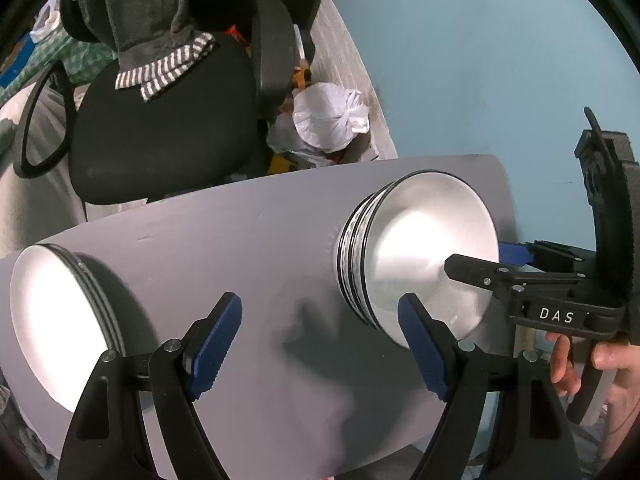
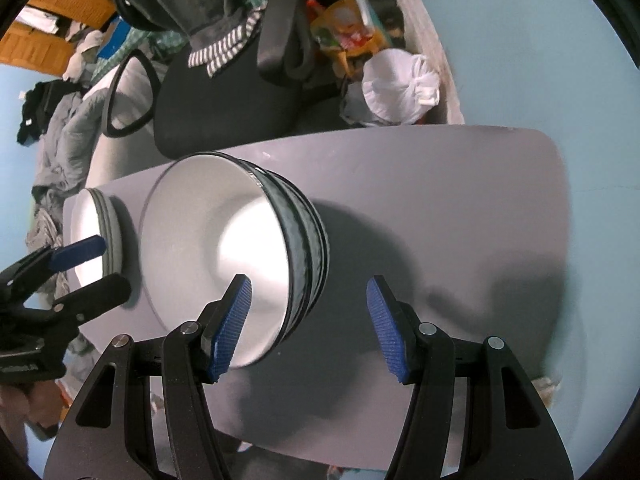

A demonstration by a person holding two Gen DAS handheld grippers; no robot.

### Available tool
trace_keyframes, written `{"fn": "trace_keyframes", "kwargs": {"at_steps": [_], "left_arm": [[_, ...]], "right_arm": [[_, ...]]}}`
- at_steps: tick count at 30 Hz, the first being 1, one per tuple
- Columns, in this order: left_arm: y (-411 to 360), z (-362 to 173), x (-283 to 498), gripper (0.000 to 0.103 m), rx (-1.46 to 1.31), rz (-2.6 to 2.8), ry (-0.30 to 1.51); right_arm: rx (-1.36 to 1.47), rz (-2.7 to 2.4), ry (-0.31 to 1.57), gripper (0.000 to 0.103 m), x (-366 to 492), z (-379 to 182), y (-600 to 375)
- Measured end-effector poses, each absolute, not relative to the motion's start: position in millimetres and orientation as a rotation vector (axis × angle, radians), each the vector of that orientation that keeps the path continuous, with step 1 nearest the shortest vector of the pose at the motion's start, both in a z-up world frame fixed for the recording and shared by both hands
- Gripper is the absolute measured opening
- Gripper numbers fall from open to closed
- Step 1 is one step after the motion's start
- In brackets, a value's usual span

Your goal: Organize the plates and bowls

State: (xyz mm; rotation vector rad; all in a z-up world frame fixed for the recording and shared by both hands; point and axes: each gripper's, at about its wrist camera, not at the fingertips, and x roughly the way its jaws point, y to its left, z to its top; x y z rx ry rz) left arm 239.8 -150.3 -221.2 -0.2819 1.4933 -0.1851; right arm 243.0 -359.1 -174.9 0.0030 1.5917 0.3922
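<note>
**Grey table, two stacks, both grippers empty above it**

Pale blue walls and a cluttered floor frame a grey table that carries a stack of bowls and, well apart from it, a stack of plates. Both stacks are white inside with dark rims. Behind the table stands a black office chair with a striped cloth draped over its seat, and a knotted white bag sits on the floor beside it.

Both grippers point steeply down at the tabletop. The left gripper has its blue pads spread wide with only bare table between them, in the gap between the two stacks. The right gripper is parted to a moderate width and holds nothing; its left pad overlaps the bowls' near rim in the picture, though contact cannot be judged.

Only the left wrist view shows the bare hand wrapped around the right gripper's handle, at the frame's right edge. Only the right wrist view shows orange shelving and heaped clothes at the room's far side, plus the left gripper's fingers near the plates.
</note>
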Motion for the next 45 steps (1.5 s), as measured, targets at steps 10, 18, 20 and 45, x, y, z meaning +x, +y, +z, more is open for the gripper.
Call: {"fn": "trace_keyframes", "kwargs": {"at_steps": [10,18,20,45], "left_arm": [[-158,-249,257,0.082,-0.298,-0.162,1.537],[-160,-260,263,0.081,-0.360,-0.157,1.558],[-161,-263,265,0.081,-0.366,-0.160,1.559],[-159,-277,263,0.023,-0.514,-0.247,1.636]], "right_arm": [[0.027,0.446,1.634,0.059,256,-201,-359],[0.034,0.496,1.638,0.059,264,-202,-355],[0.061,0.508,1.653,0.059,266,-205,-356],[0.163,0.584,1.719,0.049,262,-212,-361]]}}
